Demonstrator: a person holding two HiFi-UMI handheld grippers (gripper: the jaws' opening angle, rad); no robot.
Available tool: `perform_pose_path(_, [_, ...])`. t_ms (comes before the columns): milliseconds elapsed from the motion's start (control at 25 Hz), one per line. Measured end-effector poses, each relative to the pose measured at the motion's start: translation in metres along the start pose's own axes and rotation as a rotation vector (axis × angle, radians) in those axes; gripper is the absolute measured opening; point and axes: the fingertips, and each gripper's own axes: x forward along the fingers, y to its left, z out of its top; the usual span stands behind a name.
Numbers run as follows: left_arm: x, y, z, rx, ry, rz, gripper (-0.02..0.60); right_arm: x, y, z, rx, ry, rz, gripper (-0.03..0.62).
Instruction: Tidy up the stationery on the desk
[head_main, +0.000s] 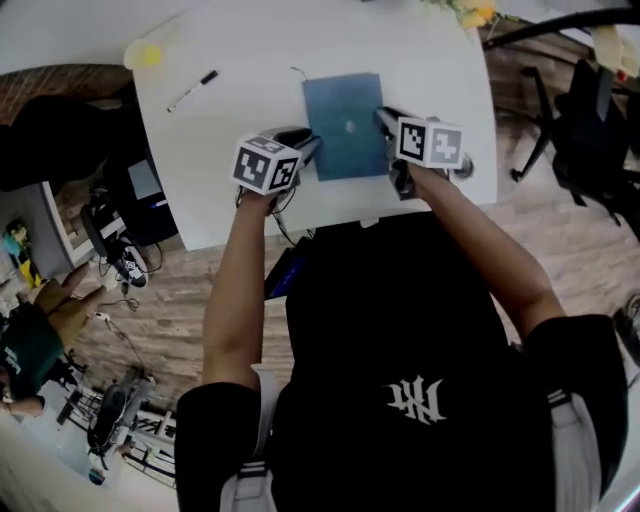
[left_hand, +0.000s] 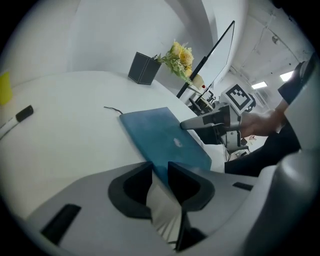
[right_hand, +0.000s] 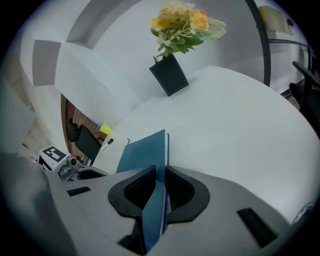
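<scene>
- Blue notebook: lying closed at the middle of the white desk, near the front edge, with a gripper taking it on each side.
- Left gripper: reaching in at the notebook's left edge. Its jaws are standing fairly wide and closing on the book's full thickness, with blue cover and fanned white pages filling the gap between the pads.
- Right gripper: reaching in at the notebook's right edge. Its jaws are sitting narrow and pinching a thin blue sheet of cover between the ribbed pads; a second blue edge is showing just beside the right pad.
- Black marker pen: lying loose on the desk, well apart from the notebook, toward the far left.
- Yellow sticky pad: sitting at the desk's far left corner, beyond the marker.
- Dark square holder: standing at the back of the desk and carrying yellow flowers.
</scene>
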Motion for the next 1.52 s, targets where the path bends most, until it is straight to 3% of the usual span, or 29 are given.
perform_pose_path(400, [-0.035, 0.012, -0.046, 0.004, -0.014, -0.023, 0.094, 0.011, 0.046, -0.038, -0.085, 0.064, 0.023, 0.080])
perform_pose_path(760, [-0.039, 0.009, -0.055, 0.082, 0.006, -0.068, 0.095, 0.012, 0.054, -0.040, -0.122, 0.039, -0.001, 0.080])
perform_pose_path(920, [-0.045, 0.017, -0.056, 0.089, -0.006, -0.082, 0.099, 0.013, 0.053, -0.041, -0.155, 0.062, 0.067, 0.080])
perform_pose_path(1160, [-0.082, 0.051, -0.033, 0.114, -0.105, -0.001, 0.106, -0.017, 0.059, 0.009, -0.215, -0.157, 0.136, 0.080])
perform_pose_path(1360, [-0.123, 0.098, -0.007, 0.143, -0.217, 0.143, 0.106, -0.045, 0.110, 0.043, -0.444, -0.282, 0.273, 0.075])
perform_pose_path(1520, [-0.149, 0.139, 0.011, 0.166, -0.276, 0.261, 0.106, -0.058, 0.155, 0.048, -0.597, -0.297, 0.374, 0.055])
